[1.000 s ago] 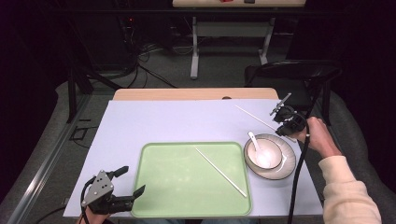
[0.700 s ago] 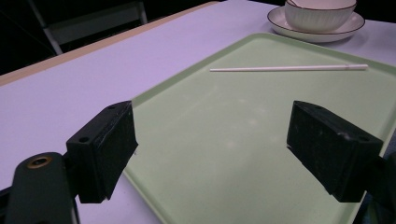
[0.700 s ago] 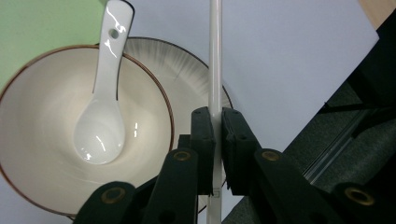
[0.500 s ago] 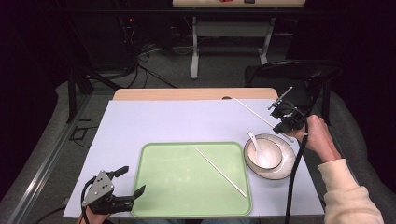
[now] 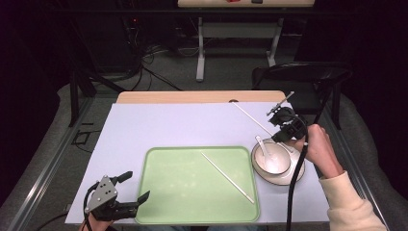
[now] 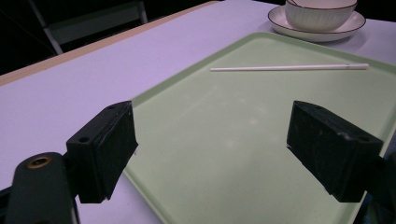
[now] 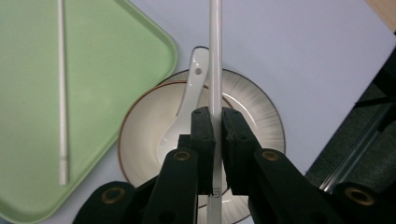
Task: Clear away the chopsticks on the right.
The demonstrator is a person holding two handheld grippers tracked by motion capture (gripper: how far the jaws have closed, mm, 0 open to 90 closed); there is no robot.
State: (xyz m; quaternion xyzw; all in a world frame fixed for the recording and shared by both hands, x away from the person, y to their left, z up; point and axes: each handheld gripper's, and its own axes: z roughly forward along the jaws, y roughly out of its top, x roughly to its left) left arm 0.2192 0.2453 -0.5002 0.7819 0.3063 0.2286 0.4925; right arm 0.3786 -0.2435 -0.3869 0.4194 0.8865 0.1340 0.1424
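Surface [image 5: 159,126]: lilac, tray [image 5: 183,192] central.
Right claw [image 7: 215,126]: clamped on chopstick [image 7: 215,51] over bowl [image 7: 140,140].
Left claw [image 6: 210,149]: wide, empty.
Bowl: spoon [image 7: 189,102].
Tray: second chopstick [image 5: 227,176].

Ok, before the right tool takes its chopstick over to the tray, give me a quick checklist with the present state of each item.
1. Right tool shut on the held chopstick: ok, stick clamped between both jaws.
2. Grip position: not ok, it holds near one end, so the long end sticks far out.
3. Tray has free room beside the other chopstick: ok.
4. Path past the bowl and spoon: cannot tell, the stick runs right above them in the right gripper view.
5. Left tool out of the way: ok, open at the tray's near left corner, holding nothing.
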